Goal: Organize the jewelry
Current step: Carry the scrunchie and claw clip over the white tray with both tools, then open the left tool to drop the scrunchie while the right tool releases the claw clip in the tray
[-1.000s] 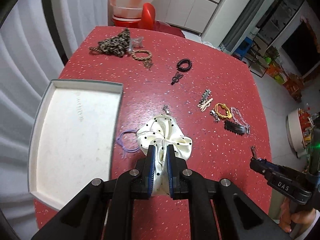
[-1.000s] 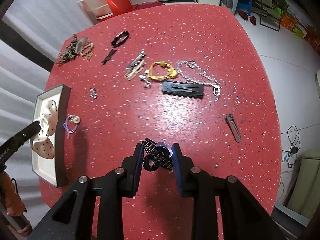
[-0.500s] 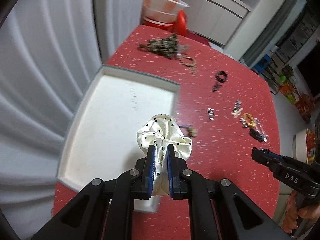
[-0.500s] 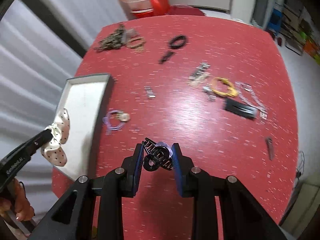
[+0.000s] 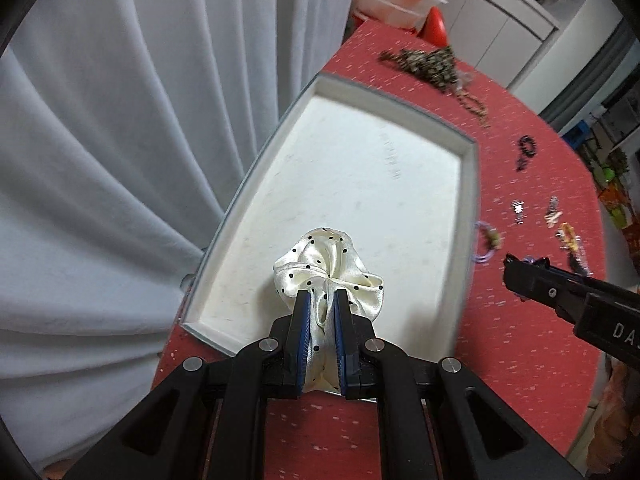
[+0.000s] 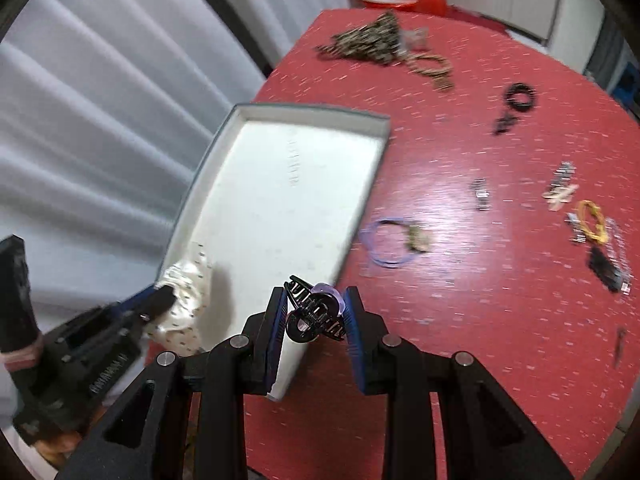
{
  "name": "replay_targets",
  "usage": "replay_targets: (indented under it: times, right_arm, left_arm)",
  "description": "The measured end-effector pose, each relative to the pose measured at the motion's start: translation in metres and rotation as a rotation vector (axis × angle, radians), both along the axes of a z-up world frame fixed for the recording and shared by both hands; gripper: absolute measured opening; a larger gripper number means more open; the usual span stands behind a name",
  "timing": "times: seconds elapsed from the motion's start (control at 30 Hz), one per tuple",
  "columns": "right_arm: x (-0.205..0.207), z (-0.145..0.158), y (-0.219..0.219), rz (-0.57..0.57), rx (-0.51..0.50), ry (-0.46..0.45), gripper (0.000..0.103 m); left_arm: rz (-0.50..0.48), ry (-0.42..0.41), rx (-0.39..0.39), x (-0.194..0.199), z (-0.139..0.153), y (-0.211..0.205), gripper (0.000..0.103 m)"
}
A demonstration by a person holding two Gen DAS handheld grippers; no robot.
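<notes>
While the left gripper clamps the scrunchie over the tray, the right gripper grips a claw clip.

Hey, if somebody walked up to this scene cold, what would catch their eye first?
Probably the cream polka-dot scrunchie clamped in the left gripper, hanging over the near end of the white tray at the table's curtain-side edge. Next, the black claw clip pinched in the right gripper above the tray's near corner. Beyond that, the bright red speckled table with small hair ties and clips scattered across its far side.
</notes>
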State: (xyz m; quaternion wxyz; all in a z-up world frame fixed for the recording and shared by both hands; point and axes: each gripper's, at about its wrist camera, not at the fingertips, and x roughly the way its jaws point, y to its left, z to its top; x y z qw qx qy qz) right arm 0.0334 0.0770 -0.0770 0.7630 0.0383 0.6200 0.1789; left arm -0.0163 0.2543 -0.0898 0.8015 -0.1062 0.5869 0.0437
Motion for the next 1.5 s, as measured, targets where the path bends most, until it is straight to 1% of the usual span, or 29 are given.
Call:
replay_targets:
  times: [0.13,0.27,0.47,0.53,0.57,0.6,0.63,0.67,0.73,0.8,0.87,1.03,1.07,1.1,1.13,1.17,1.27,1.3,1.33,1.37,1.4,1.5]
  right_arm:
    - [0.005,-0.028,0.026,0.035,-0.011,0.046,0.031]
    - [0.011,-0.053,0.043,0.057,-0.034,0.083,0.031]
    - [0.013,-0.077,0.055,0.093,-0.083,0.101,0.031]
    - [0.013,-0.084,0.054,0.095,-0.092,0.114,0.031]
    - [0.012,-0.085,0.053,0.096,-0.090,0.105,0.031]
    - [0.013,-0.085,0.055,0.101,-0.093,0.100,0.031]
    - [0.012,-0.085,0.055,0.108,-0.099,0.098,0.031]
    - [0.012,-0.086,0.055,0.112,-0.100,0.097,0.032]
    - [0.012,-0.086,0.053,0.107,-0.088,0.108,0.034]
    - [0.015,-0.085,0.051,0.094,-0.077,0.118,0.039]
    - [0.020,-0.082,0.046,0.084,-0.053,0.115,0.052]
    - [0.026,-0.052,0.036,0.076,0.006,0.070,0.064]
    - [0.027,-0.046,0.034,0.071,0.017,0.058,0.067]
    - [0.027,-0.041,0.031,0.068,0.025,0.049,0.068]
    - [0.025,-0.034,0.027,0.063,0.031,0.042,0.070]
    - [0.025,-0.028,0.022,0.055,0.037,0.034,0.072]
    - [0.023,-0.014,0.010,0.033,0.041,0.023,0.073]
    - [0.022,-0.010,0.004,0.022,0.042,0.022,0.074]
    - [0.020,-0.007,-0.004,0.011,0.043,0.021,0.078]
    - [0.018,-0.004,-0.012,-0.001,0.043,0.021,0.079]
    - [0.013,-0.003,-0.011,-0.010,0.040,0.020,0.079]
    - [0.006,0.000,-0.032,-0.051,0.025,0.022,0.080]
  left_arm:
    - [0.002,0.015,0.020,0.002,-0.019,0.009,0.013]
    - [0.001,0.030,0.044,0.006,-0.035,0.011,0.013]
    - [0.003,0.026,0.073,0.007,-0.048,0.010,0.013]
    - [-0.002,0.025,0.093,0.008,-0.051,0.007,0.016]
    - [-0.004,0.024,0.100,0.009,-0.051,0.006,0.024]
    - [-0.003,0.021,0.111,0.008,-0.052,0.006,0.041]
    - [0.001,0.016,0.121,0.008,-0.051,0.006,0.052]
    - [0.007,0.011,0.127,0.008,-0.050,0.006,0.065]
    - [0.017,0.007,0.138,0.007,-0.050,0.008,0.065]
    - [0.019,0.016,0.136,0.007,-0.051,0.009,0.065]
    - [0.015,0.021,0.142,0.007,-0.052,0.009,0.065]
    - [0.013,0.018,0.149,0.004,-0.046,0.008,0.065]
    - [0.013,0.014,0.153,0.004,-0.045,0.006,0.069]
    - [0.013,0.011,0.156,0.004,-0.043,0.005,0.090]
    - [0.016,0.002,0.164,0.003,-0.040,0.004,0.099]
    - [0.020,-0.010,0.174,0.004,-0.037,0.002,0.103]
    - [0.002,-0.013,0.183,0.004,-0.032,-0.003,0.103]
    - [-0.001,-0.014,0.187,0.004,-0.030,-0.005,0.103]
    - [-0.004,-0.014,0.189,0.004,-0.028,-0.007,0.103]
    - [-0.010,-0.014,0.192,0.004,-0.026,-0.010,0.103]
    - [-0.016,-0.016,0.195,0.004,-0.023,-0.012,0.103]
    - [-0.044,-0.027,0.204,0.005,-0.013,-0.022,0.103]
